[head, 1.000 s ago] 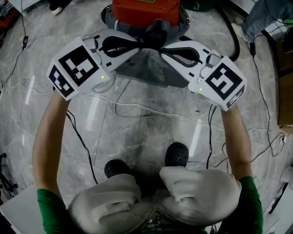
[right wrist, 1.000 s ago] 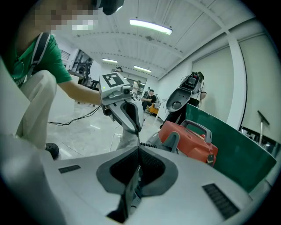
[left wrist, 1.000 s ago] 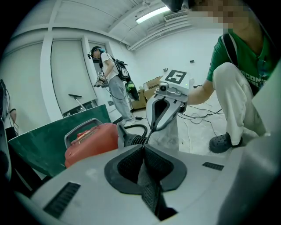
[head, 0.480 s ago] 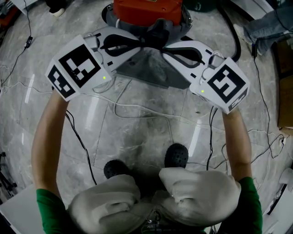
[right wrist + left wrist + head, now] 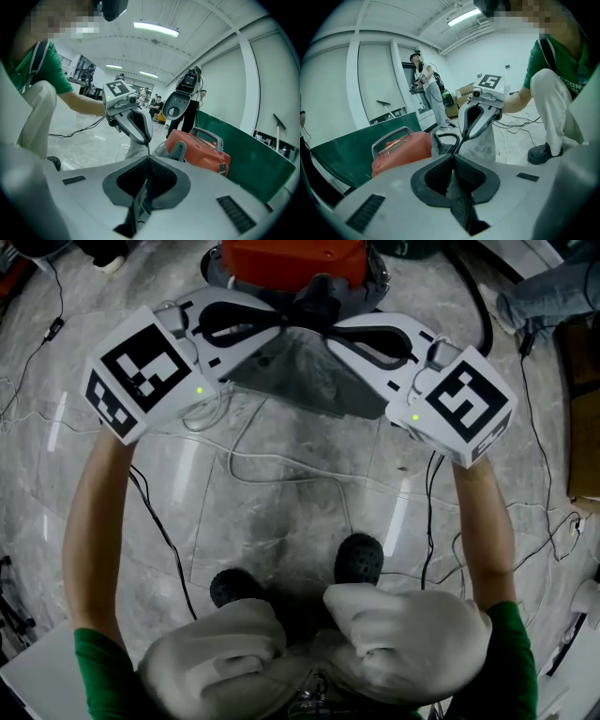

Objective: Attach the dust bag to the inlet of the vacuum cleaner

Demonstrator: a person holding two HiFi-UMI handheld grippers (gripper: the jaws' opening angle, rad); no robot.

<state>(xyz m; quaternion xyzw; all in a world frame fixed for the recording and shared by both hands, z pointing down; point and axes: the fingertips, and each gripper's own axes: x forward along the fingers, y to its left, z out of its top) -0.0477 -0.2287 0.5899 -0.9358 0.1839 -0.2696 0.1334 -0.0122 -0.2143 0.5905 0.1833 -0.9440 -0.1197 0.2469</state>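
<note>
The grey dust bag (image 5: 309, 381) hangs between my two grippers just in front of the red vacuum cleaner (image 5: 295, 259). My left gripper (image 5: 286, 322) pinches the bag's top edge from the left. Its jaws are opening slightly, with the thin fabric still pressed between the pads (image 5: 440, 171). My right gripper (image 5: 330, 326) is shut on the same edge from the right. The two sets of fingertips nearly meet at the black inlet part (image 5: 314, 301) of the vacuum. In the right gripper view the bag (image 5: 136, 147) droops under the left gripper (image 5: 133, 122), beside the vacuum (image 5: 199, 145).
Thin cables (image 5: 281, 465) trail over the marble floor under the bag. A black hose (image 5: 473, 306) curves off to the right of the vacuum. The person's black shoes (image 5: 361, 559) are near the knees. A green board (image 5: 243, 159) stands behind the vacuum. Another person (image 5: 424, 79) stands farther off.
Both grippers and the bag sit slightly higher in the picture, closer to the vacuum. The left gripper's marker cube has drifted a little left. Both grips look unchanged.
</note>
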